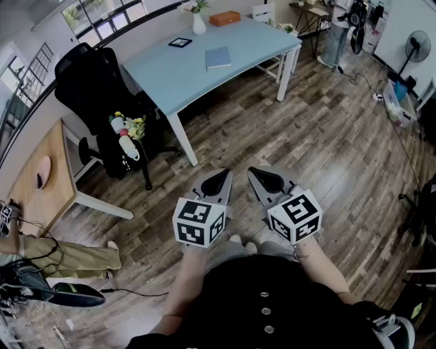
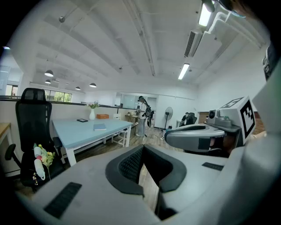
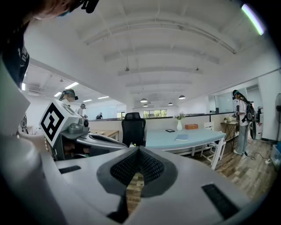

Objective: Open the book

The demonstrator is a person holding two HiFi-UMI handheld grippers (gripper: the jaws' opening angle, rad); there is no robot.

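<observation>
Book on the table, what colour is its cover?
Plain muted blue book; the head view shows it best.

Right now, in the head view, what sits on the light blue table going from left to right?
First the black frame → white vase → blue book. The orange box lies farther back but overlaps the book sideways, so I leave it out of the order.

Ahead of you a light blue table [image 1: 170, 71] carries a white vase [image 1: 198, 24], an orange box [image 1: 225, 18] and a small black frame [image 1: 180, 42]; flowers [image 1: 128, 129] lie on the black office chair [image 1: 92, 82] beside it
</observation>
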